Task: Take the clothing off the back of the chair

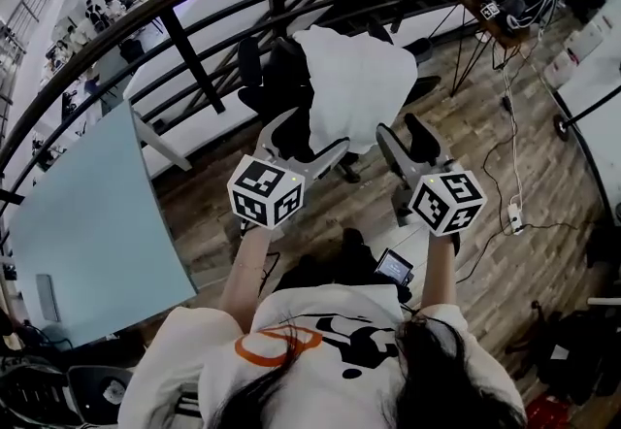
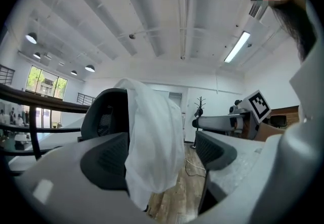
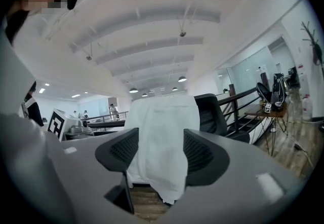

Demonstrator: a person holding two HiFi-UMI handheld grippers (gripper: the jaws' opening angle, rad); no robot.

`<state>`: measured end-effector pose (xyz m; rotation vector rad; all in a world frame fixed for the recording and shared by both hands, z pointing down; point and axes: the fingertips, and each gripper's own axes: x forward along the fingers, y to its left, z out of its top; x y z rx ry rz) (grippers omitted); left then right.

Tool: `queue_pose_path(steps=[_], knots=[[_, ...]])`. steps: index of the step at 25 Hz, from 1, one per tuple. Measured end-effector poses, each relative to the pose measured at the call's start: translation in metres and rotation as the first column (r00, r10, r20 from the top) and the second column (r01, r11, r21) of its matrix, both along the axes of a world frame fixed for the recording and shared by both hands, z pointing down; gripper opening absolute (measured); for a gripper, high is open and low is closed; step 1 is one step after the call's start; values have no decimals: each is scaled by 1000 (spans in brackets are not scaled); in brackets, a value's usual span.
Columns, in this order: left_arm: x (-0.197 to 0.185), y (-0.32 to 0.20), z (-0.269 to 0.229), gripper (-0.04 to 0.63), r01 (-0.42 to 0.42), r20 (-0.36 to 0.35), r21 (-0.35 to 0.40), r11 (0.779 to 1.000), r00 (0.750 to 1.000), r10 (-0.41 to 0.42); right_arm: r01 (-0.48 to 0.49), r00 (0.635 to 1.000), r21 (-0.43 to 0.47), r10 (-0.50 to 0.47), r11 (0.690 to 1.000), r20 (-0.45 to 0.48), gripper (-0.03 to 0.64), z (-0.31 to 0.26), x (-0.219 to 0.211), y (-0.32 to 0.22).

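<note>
A white garment (image 1: 354,92) hangs over the back of a black office chair (image 1: 277,78) in front of me. My left gripper (image 1: 306,141) reaches level toward its left side. In the left gripper view the garment (image 2: 152,142) hangs between the jaws and lies against the left pad (image 2: 106,159); a gap of floor shows before the right pad, so my left gripper (image 2: 161,159) is open. My right gripper (image 1: 408,141) is at the garment's right side. In the right gripper view the cloth (image 3: 162,142) fills the space between the wide-set pads of that gripper (image 3: 161,154). The chair back (image 3: 210,111) shows behind.
A dark curved railing (image 1: 194,58) runs behind the chair. A pale blue table (image 1: 87,223) stands to the left. A desk with gear (image 1: 485,5) is at the back right, and a power strip with cable (image 1: 514,214) lies on the wood floor. Bags (image 1: 572,349) sit at bottom right.
</note>
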<state>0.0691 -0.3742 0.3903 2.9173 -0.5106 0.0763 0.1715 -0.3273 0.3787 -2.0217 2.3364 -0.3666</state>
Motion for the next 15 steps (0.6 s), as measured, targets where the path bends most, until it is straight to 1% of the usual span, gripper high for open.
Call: queue_pose_path(steps=[1,2,4,6,10,13,14,15], knots=[[5,-4,0,409,4,8,6,1000,1000,-4,17,1000,9,-17,1000,3,308,-3,5,-5],[11,-8,-1,420,9,14,9,1000,1000,-9,29,1000,15,-29,999,-4,332,-5,10,-11],[21,-18,-1,428,18,19,8,1000,1000,-18,48,999,16,-48,999,-18,345,-6,21,-24],[29,-27,-1,428,29,21,3,1000,999,-29,79,997,14,-79,997,-8,345,-7,27,-37],[46,-36,2,426,52,58,11,999,997,-53,159,987,8,-159,987,15,359,-12,29,-56],[57,-38,3,425,69,72,26,997,995,-71,207,978,1,-207,978,-10,367,-12,28,-64],[60,-38,3,419,70,77,30,997,994,-72,222,975,-1,-222,975,-26,367,-12,26,-66],[62,-38,3,396,71,84,36,997,994,-74,237,971,-3,-237,972,-42,367,-12,24,-68]])
